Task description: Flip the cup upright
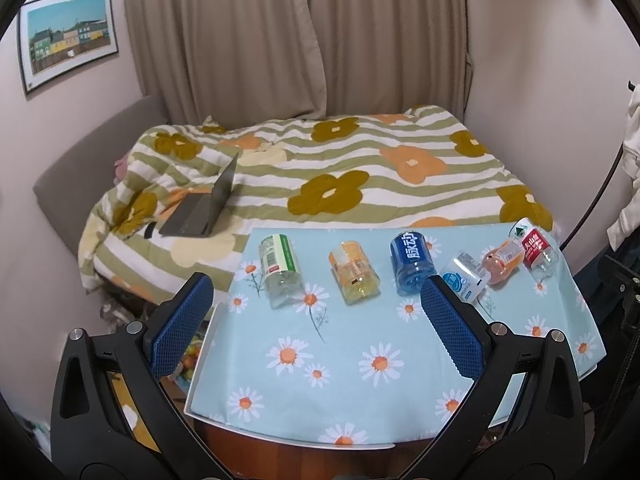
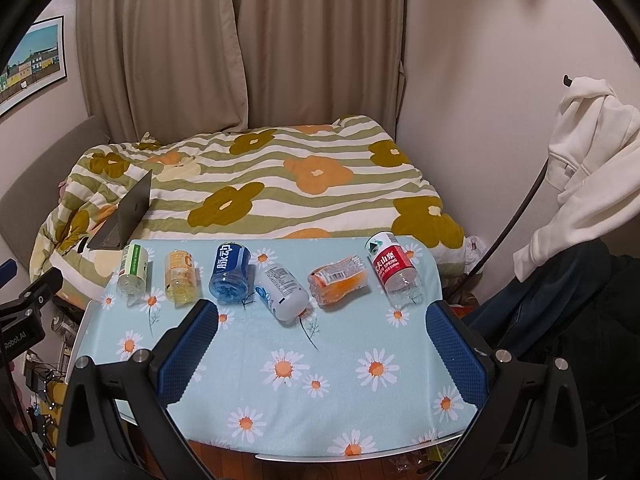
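1. Left wrist view: six cut-down bottle cups lying on their sides in a row along the far edge of the daisy-print table (image 1: 340, 360).
2. From the far left corner: green-label cup (image 1: 279, 270), yellow-label cup (image 1: 353, 277), blue cup (image 1: 413, 263) with white Chinese characters, white cup (image 1: 466, 276), orange cup (image 1: 504, 265), red-label cup (image 1: 538, 252) at the far right corner.
3. Left gripper (image 1: 316, 322) held above the near edge, blue pads spread wide apart, clamped on nothing.
4. Right wrist view: same row; red-label cup (image 2: 394, 272) reads "SPRING" beneath Chinese characters; small print on white cup (image 2: 284, 288) too fine to read; orange cup (image 2: 340, 278) between them.
5. Right gripper (image 2: 322, 338) above the near right part of the table, fingers wide apart, empty.
6. At the left edge, a black rig part marked "Robot.AI" (image 2: 16, 340).
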`<state>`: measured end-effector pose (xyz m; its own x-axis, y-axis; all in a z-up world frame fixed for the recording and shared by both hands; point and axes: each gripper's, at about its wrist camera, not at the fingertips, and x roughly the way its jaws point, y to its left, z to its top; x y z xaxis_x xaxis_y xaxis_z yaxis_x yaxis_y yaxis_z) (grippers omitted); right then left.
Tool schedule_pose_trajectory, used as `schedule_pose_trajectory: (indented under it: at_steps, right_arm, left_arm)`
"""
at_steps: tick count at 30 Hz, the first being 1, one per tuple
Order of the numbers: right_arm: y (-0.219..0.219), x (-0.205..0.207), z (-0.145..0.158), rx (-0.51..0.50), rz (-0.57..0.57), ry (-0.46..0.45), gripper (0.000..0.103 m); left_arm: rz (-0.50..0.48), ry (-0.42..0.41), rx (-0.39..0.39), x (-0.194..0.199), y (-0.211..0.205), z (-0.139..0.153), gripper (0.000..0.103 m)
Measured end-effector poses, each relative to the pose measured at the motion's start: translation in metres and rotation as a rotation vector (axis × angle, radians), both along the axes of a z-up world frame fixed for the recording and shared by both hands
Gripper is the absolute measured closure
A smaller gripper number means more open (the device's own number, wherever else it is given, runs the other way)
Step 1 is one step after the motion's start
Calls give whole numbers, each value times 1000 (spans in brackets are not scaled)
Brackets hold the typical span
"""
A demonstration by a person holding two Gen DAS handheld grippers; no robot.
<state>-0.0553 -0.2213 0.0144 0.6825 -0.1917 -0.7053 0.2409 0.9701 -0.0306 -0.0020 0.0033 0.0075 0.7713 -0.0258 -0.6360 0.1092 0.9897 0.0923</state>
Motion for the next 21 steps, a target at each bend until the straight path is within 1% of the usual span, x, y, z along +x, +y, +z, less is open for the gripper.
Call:
schedule_pose_trajectory:
  at_steps: [10, 11, 20, 21]
  right_arm:
    - [0, -3, -1, -1, -1, -1, 0]
    - [0, -3, -1, 0, -1, -1, 0]
    - [-1, -7, -1, 0, -1, -4, 0]
    - [-1, -7, -1, 0, -1, -3, 0]
  left_arm:
    - [7, -6, 8, -11, -5, 0, 0]
    - [7, -6, 6, -10, 4, -1, 0]
    - [8, -7, 7, -22, 2, 0, 0]
    - [7, -6, 5, -19, 4, 1, 0]
